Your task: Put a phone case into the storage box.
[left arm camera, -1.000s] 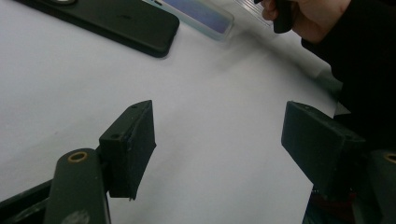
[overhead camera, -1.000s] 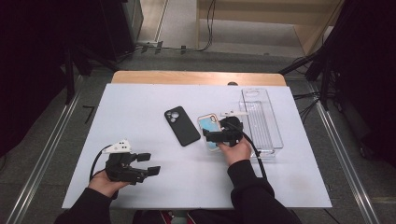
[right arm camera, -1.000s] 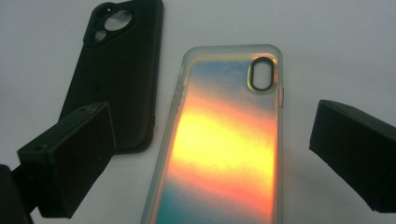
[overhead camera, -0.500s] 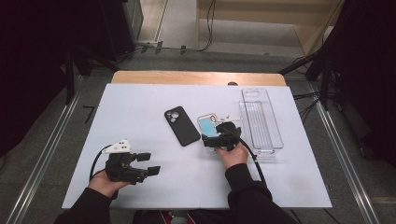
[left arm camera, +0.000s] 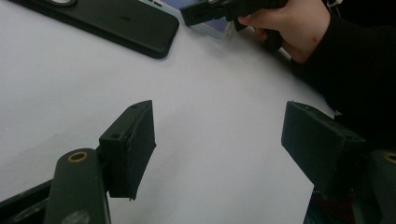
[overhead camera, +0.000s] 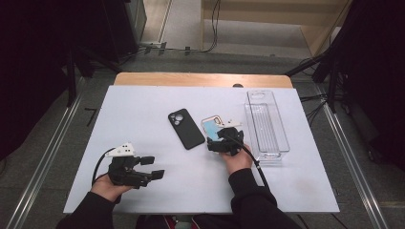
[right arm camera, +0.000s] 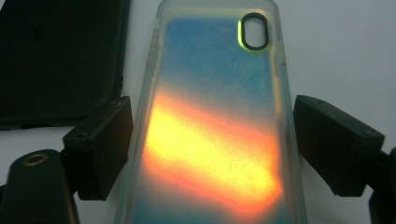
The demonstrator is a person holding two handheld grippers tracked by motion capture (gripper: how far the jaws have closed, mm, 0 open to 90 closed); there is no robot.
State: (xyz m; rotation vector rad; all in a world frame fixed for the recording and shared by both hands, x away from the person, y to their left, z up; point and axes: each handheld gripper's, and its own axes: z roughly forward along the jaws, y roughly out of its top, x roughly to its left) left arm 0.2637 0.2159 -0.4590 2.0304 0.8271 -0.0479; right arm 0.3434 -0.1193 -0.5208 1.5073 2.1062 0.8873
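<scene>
A clear phone case with a blue and orange sheen (right arm camera: 215, 84) lies flat on the white table (overhead camera: 143, 109), right of a black phone case (overhead camera: 186, 129). My right gripper (overhead camera: 220, 143) hovers low over the near end of the clear case (overhead camera: 211, 126). In the right gripper view its jaws (right arm camera: 215, 140) straddle the case. They have just been closing and the pads (right arm camera: 100, 144) stand a sliver off the case's long edges. My left gripper (overhead camera: 153, 168) rests open and bare over the table at the front left; its own view (left arm camera: 224, 140) looks towards the black case (left arm camera: 107, 18).
A clear plastic tray (overhead camera: 266, 125) stands lengthwise just right of my right hand. The table's front edge runs close under both forearms. Dark floor and metal rails flank the table on both sides.
My right gripper has edged slightly left and nearer over the clear case. The left gripper has kept still.
</scene>
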